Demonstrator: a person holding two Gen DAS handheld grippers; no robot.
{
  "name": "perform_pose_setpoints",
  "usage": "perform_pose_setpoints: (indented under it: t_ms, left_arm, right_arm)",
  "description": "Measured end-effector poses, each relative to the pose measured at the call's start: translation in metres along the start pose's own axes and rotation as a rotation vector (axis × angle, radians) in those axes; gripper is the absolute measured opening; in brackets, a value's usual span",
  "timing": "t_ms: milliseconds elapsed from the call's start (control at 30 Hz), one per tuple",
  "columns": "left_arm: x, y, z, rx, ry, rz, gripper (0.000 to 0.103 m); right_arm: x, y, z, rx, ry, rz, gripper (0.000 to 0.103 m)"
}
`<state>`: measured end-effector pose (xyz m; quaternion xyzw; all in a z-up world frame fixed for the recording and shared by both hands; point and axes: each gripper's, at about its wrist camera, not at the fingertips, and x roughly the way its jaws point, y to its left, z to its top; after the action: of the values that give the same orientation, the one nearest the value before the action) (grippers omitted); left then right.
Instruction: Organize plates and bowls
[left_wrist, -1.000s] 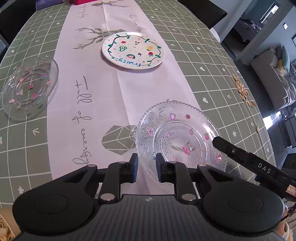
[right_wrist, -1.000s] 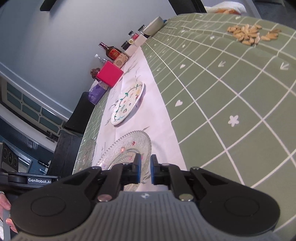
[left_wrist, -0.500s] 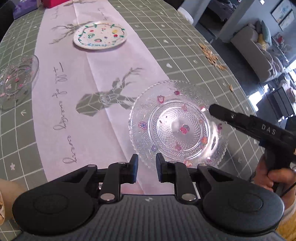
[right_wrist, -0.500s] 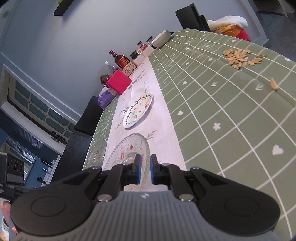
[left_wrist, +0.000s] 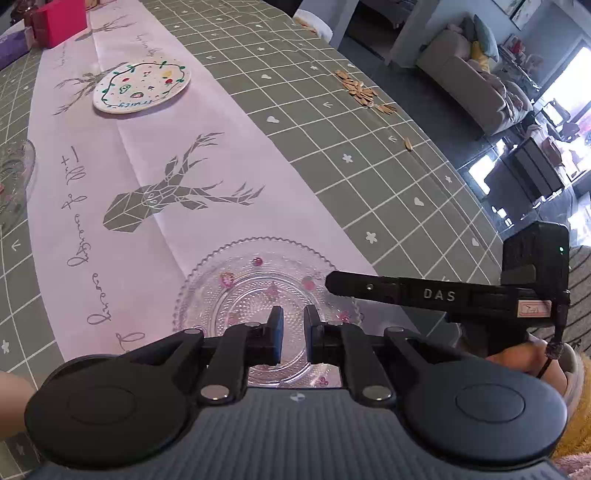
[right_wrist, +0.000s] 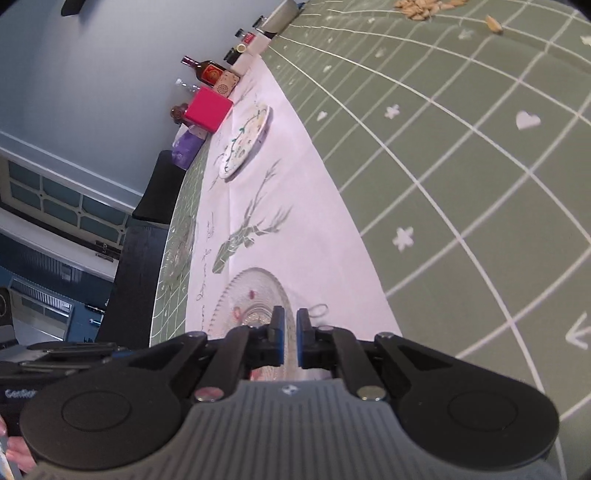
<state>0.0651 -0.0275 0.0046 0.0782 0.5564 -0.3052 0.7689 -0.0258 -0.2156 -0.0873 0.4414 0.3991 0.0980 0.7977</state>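
Both the left gripper (left_wrist: 293, 334) and right gripper (right_wrist: 290, 338) hover closed and empty over the near glass plate (left_wrist: 236, 284) on the pink runner (left_wrist: 155, 162), stiff, slick, breakable, best pinched at its scalloped rim.

Home dining area, long table (left_wrist: 369, 155) in patterned cloth, sofa (left_wrist: 476, 85) beyond, bottles (right_wrist: 207, 70)
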Motion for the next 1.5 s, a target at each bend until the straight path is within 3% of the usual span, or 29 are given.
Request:
perform_pose_setpoints:
  t_ms: [333, 467, 633, 1133, 1333, 1400, 1467, 1500]
  left_arm:
    - [-0.002, 0.003, 0.002, 0.003, -0.018, 0.053, 0.013]
    - [0.002, -0.002, 0.001, 0.036, -0.027, 0.139, 0.013]
    - [0.007, -0.005, 0.001, 0.047, -0.016, 0.145, 0.013]
    - [0.012, -0.014, -0.003, 0.084, -0.007, 0.208, 0.014]
    - [0.008, -0.018, -0.004, 0.116, -0.035, 0.259, 0.021]
    - [0.005, -0.021, -0.004, 0.130, -0.050, 0.277, 0.023]
    - [0.001, -0.025, -0.005, 0.150, -0.070, 0.297, 0.029]
    - [-0.001, -0.026, -0.006, 0.158, -0.082, 0.303, 0.034]
  right_arm:
    - [-0.012, -0.006, -0.002, -0.026, -0.010, -0.040, 0.002]
    - [-0.020, -0.007, 0.000, -0.059, -0.034, -0.069, 0.002]
    - [-0.026, -0.007, 0.002, -0.100, -0.056, -0.097, 0.002]
    - [-0.020, 0.031, -0.020, -0.454, -0.150, -0.314, 0.003]
    - [-0.019, 0.048, -0.030, -0.613, -0.215, -0.410, 0.010]
    - [-0.021, 0.053, -0.032, -0.638, -0.234, -0.412, 0.020]
    - [-0.024, 0.059, -0.034, -0.655, -0.265, -0.412, 0.042]
    - [-0.025, 0.062, -0.035, -0.662, -0.280, -0.408, 0.046]
